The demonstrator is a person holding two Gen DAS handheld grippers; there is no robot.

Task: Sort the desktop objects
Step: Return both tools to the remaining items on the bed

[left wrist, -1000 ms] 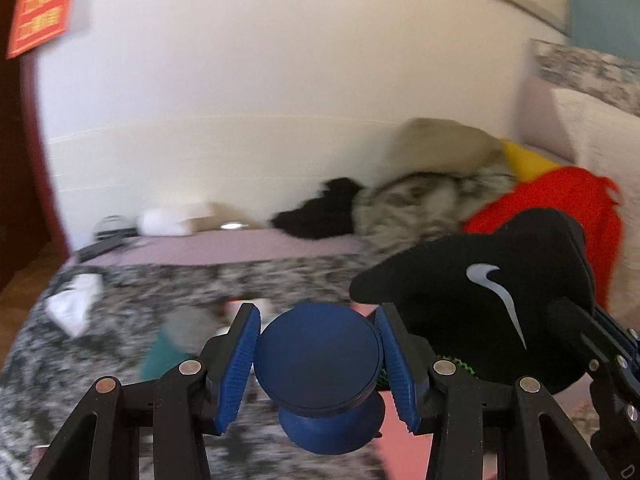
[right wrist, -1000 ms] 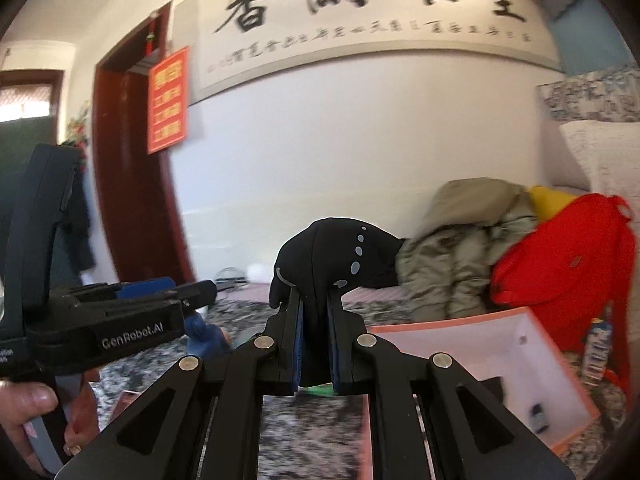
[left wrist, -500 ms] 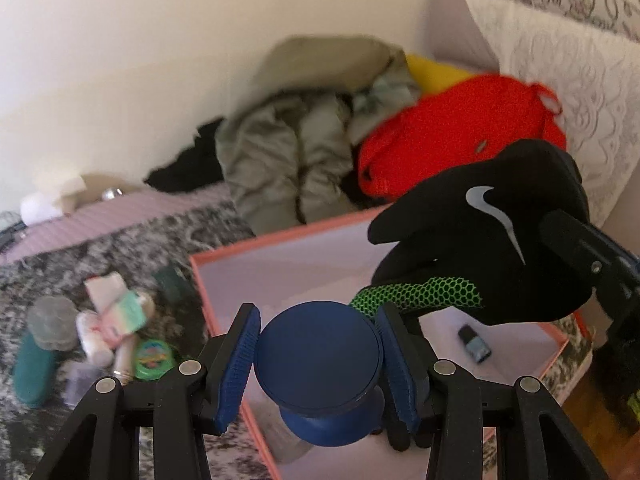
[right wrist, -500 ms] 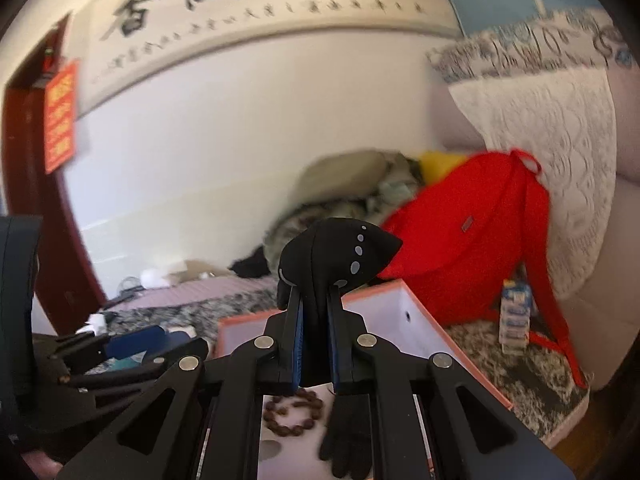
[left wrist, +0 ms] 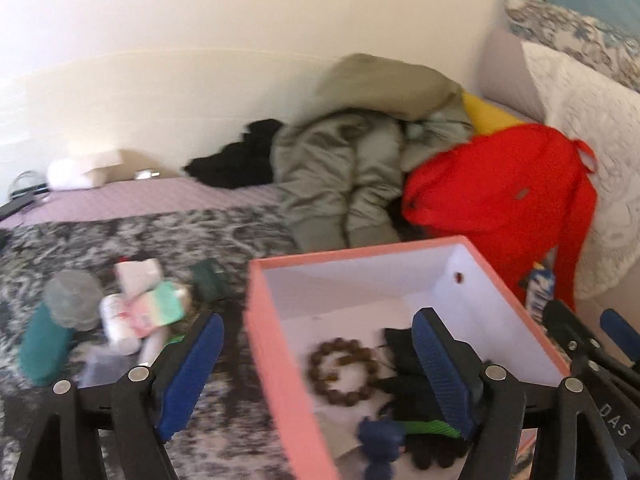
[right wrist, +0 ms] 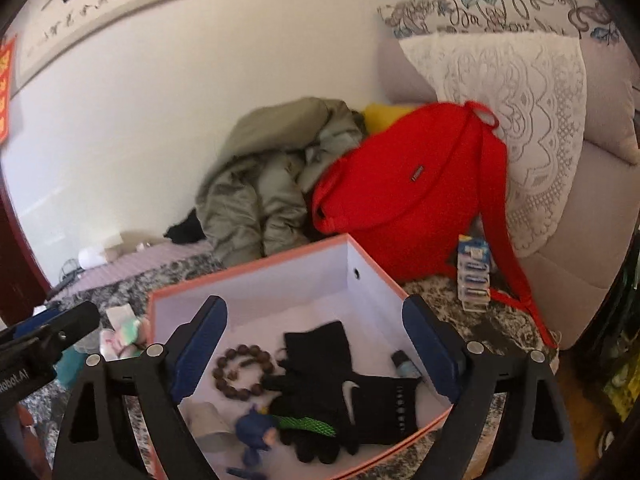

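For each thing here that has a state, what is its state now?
Left tongs: opening, nothing between them.
Right tongs: opening, nothing between them.
Pink box: open, no lid.
Black glove: lying in the box.
Blue dumbbell-shaped thing: in the box.
Bead bracelet: flat in the box.

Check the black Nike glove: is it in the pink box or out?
In. The black Nike glove lies on the floor of the pink box, beside the bead bracelet; no pad touches it.

A bed with a mottled grey-and-black cover carries a pink-rimmed white box. Behind it lie an olive jacket and a red backpack; a clutter of small packets sits left of the box.
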